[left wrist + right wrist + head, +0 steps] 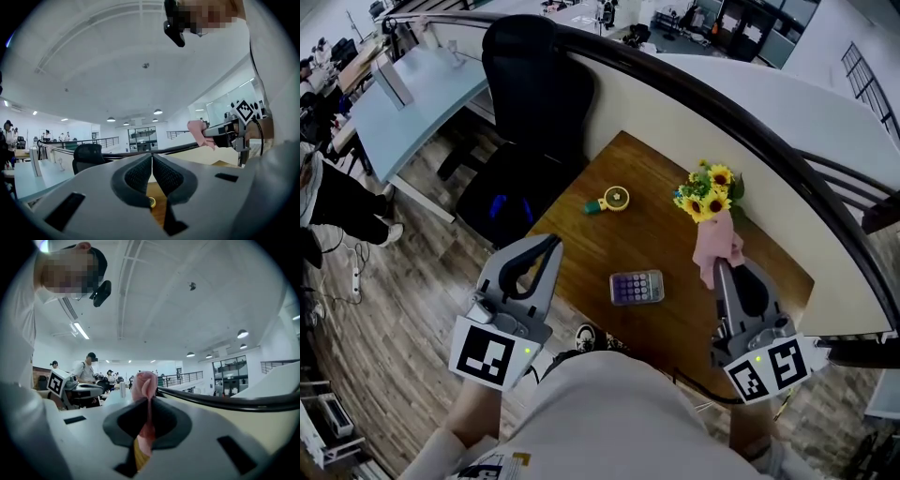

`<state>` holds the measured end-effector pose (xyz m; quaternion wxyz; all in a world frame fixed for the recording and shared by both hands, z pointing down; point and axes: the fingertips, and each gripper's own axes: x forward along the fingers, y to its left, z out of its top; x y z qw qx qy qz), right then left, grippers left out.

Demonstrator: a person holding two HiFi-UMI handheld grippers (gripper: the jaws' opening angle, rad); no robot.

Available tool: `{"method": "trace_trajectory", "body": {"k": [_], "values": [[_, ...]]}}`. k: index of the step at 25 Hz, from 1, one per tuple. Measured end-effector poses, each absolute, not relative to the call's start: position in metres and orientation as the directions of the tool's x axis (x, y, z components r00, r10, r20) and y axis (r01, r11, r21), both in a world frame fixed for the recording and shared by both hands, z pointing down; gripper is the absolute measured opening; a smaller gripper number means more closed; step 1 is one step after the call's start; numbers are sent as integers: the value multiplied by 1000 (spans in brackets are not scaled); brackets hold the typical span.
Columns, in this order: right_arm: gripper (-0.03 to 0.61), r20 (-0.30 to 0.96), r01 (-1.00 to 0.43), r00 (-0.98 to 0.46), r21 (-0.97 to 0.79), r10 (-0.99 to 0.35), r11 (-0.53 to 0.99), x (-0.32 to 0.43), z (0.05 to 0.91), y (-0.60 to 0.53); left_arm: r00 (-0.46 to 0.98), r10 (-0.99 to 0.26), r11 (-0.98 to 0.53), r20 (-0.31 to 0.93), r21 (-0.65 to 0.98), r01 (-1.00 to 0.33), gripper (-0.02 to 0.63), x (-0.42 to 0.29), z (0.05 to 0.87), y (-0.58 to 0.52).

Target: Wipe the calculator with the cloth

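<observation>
Head view: a small grey calculator (637, 287) lies on the brown wooden worktop (656, 225), between the left tool (551, 244) and the right tool (719, 269). Left gripper view: jaws pressed together, nothing between them. Right gripper view: jaws clamp a crumpled pink cloth (144, 380).

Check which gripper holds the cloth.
The right gripper: its jaws pinch the pink cloth. The left gripper is shut on nothing.

Wooden table (661, 234) sitting mid-frame, angled like diamond. Calculator (637, 288) lying flat near center, small yellow round gadget (615, 199) resting toward upper left, sunflower bunch (709, 192) sitting at upper right edge.
</observation>
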<state>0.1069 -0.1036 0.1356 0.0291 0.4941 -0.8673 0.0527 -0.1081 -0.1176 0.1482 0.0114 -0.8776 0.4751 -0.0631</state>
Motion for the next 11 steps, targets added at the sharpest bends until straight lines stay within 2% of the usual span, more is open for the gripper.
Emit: {"method": "trace_trajectory", "body": {"k": [11], "values": [[25, 91, -856, -516, -31, -852, 516, 98, 128, -103, 520, -848, -529, 100, -105, -842, 5, -118, 141, -117]]}}
